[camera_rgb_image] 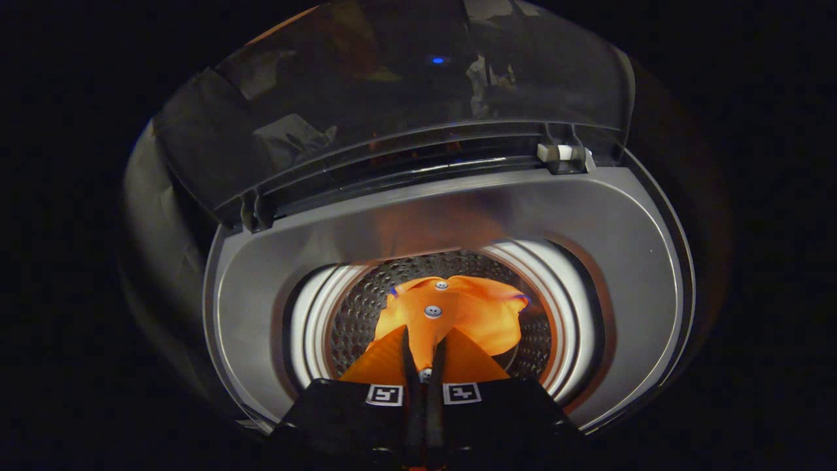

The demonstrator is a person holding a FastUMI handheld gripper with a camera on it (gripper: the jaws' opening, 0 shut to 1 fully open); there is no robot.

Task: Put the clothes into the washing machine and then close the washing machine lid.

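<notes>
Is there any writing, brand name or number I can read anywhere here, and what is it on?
No readable words or numbers.
Two square black-and-white marker patterns sit on the gripper, not text.
The orange shirt pinched between its fingers, the washing machine and its raised lid carry no legible label.

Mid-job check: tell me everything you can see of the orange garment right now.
The orange garment is a thin, smooth-looking shirt with a button placket; three pale round buttons show in a row. It hangs crumpled from the claw, whose two fingers are nearly together and pinch a strip of the fabric near the lowest button. The rest bunches and drapes just ahead of the fingers, over the perforated metal drum of the washing machine, whose lid stands raised.
</notes>
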